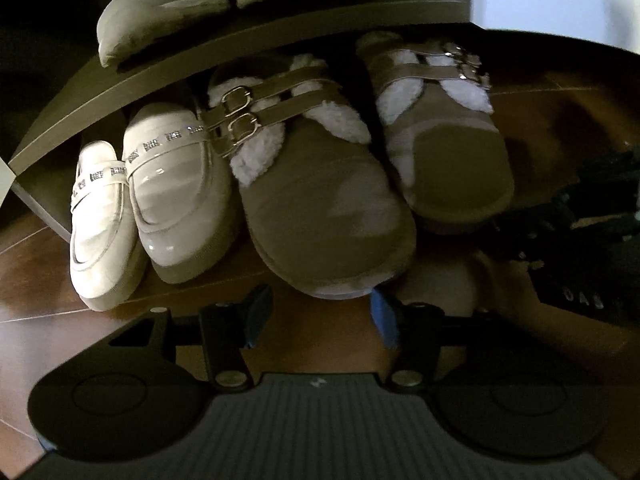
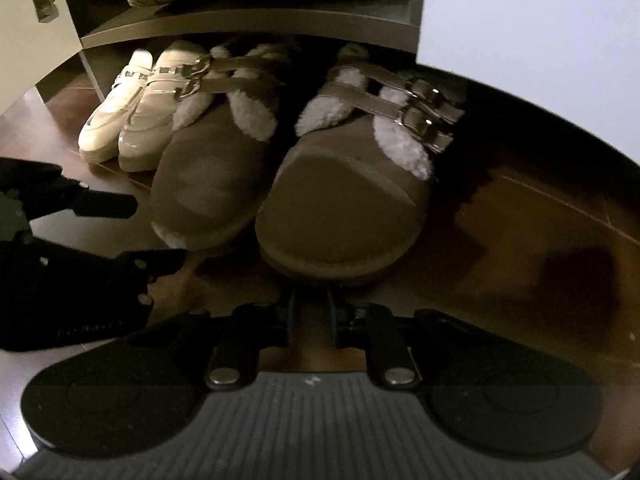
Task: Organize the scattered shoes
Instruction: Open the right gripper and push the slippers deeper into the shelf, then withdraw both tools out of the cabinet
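The shoe cabinet (image 2: 248,26) takes up most of the scene, with pale sneakers (image 1: 160,12) parked on the upper shelf and four shoes lined up along the front edge of the bottom level, toes poking out over the dark wood floor (image 2: 540,240).

A pair of cream loafers (image 1: 140,208) is tucked toward the cabinet's left end, touching each other. Just beside them, a pair of brown fur-lined clogs (image 1: 320,216) is seen, the left one pressed against a loafer, the right clog (image 2: 344,208) sitting closer to the cabinet's right end.

So the step in hand looks like squaring up the clogs.

The left gripper (image 1: 320,312) is held partly open, its blue-padded fingers either side of the left clog's toe; whether the pads actually press on it can't be told. The right gripper (image 2: 312,304) is nearly closed right at the right clog's toe, and no grip on the sole can be made out.

Next move probably calls for both clogs being nudged back evenly under the shelf.
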A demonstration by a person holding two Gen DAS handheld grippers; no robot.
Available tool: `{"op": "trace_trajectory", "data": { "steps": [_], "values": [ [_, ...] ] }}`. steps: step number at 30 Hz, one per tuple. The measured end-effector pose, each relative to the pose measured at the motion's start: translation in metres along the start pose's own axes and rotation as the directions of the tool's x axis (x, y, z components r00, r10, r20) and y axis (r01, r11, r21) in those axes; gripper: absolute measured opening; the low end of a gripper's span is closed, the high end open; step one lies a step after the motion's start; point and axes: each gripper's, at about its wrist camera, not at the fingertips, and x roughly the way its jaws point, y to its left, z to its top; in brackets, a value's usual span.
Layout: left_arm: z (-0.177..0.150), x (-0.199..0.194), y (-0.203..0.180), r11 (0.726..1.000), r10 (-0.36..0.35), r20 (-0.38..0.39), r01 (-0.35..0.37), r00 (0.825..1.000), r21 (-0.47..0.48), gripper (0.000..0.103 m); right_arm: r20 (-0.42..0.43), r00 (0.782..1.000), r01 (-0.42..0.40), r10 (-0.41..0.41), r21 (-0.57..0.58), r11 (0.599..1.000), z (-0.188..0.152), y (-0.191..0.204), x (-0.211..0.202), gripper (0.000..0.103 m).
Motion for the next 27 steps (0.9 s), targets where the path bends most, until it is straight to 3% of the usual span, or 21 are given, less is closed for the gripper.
{"op": "trace_trajectory", "data": {
  "steps": [7,18,25,27],
  "values": [
    [-0.005,-0.002,0.004,0.998,0.065,0.007,-0.065,0.998,-0.003,0.058,-0.005,0.998,0.056,-0.056,0.026,0.998,-0.005,-0.009,-0.006,0.013],
    [0.0,0.009,0.002,0.999,0.03,-0.002,-0.03,1.0,-0.011,0.061,0.003,0.996,0.092,-0.092,0.04,0.995,0.0,-0.004,0.012,0.013],
    [-0.007,-0.008,0.002,0.996,0.019,0.008,-0.018,1.0,-0.084,0.061,0.042,0.995,0.084,-0.088,0.098,0.992,-0.018,0.012,-0.026,0.015],
    [-0.016,-0.023,0.002,0.993,0.019,-0.017,-0.021,1.0,-0.118,0.061,0.016,0.996,0.087,-0.089,0.106,0.991,-0.027,0.027,-0.045,0.015]
  ]
}}
